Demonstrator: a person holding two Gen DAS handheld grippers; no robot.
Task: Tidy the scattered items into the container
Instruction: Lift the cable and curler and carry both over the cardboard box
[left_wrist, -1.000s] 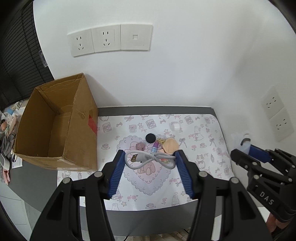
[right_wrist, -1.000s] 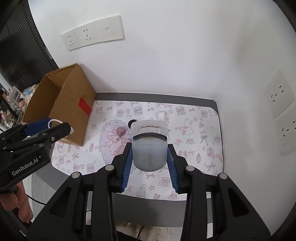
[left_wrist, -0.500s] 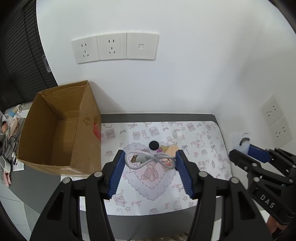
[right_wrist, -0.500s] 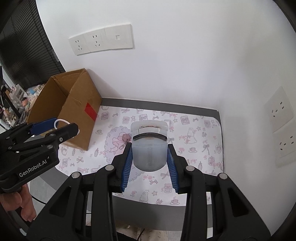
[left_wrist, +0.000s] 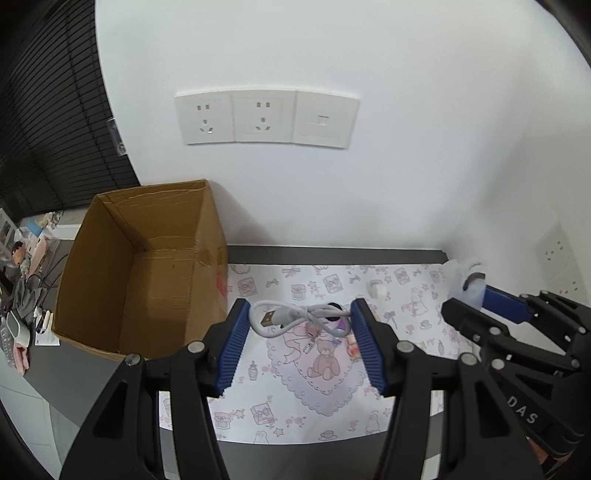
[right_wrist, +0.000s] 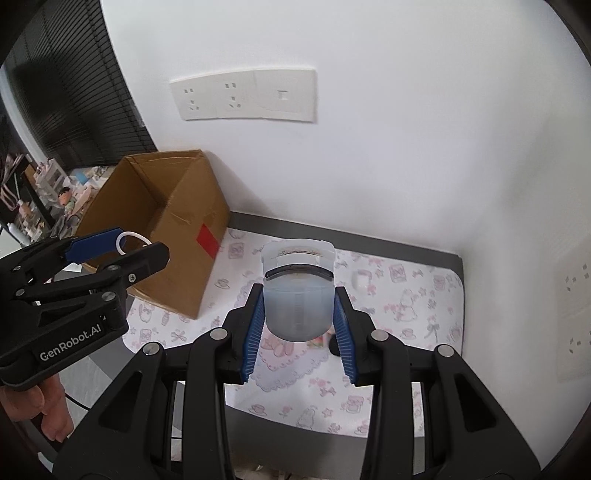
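1. Left wrist view: the left gripper (left_wrist: 299, 325) is closed on a coiled white USB cable (left_wrist: 295, 319), whose loops span the gap between the two blue pads, the plug end near the left pad. It hangs in the air above the patterned mat (left_wrist: 332, 387).
2. Same view: the open cardboard box (left_wrist: 147, 266) stands at the mat's left edge, against the white wall; its inside looks bare. Under the cable, a black round item (left_wrist: 334, 306) and some small pink and coloured pieces lie on the mat's heart print, too small to tell apart. A small white item (left_wrist: 377, 289) sits further back on the mat. The right gripper (left_wrist: 480, 299) enters from the right with a pale thing at its tip.
3. Right wrist view: the right gripper (right_wrist: 299, 314) clamps a translucent plastic container (right_wrist: 298, 288) with a white lid, upright between the blue pads, held above the mat (right_wrist: 406, 317).
4. Same view: the box (right_wrist: 166, 229) with a red label stands to the left. The left gripper (right_wrist: 122, 247) is in front of it, a white cable loop showing at its tip. A hand (right_wrist: 44, 410) grips its handle at lower left.
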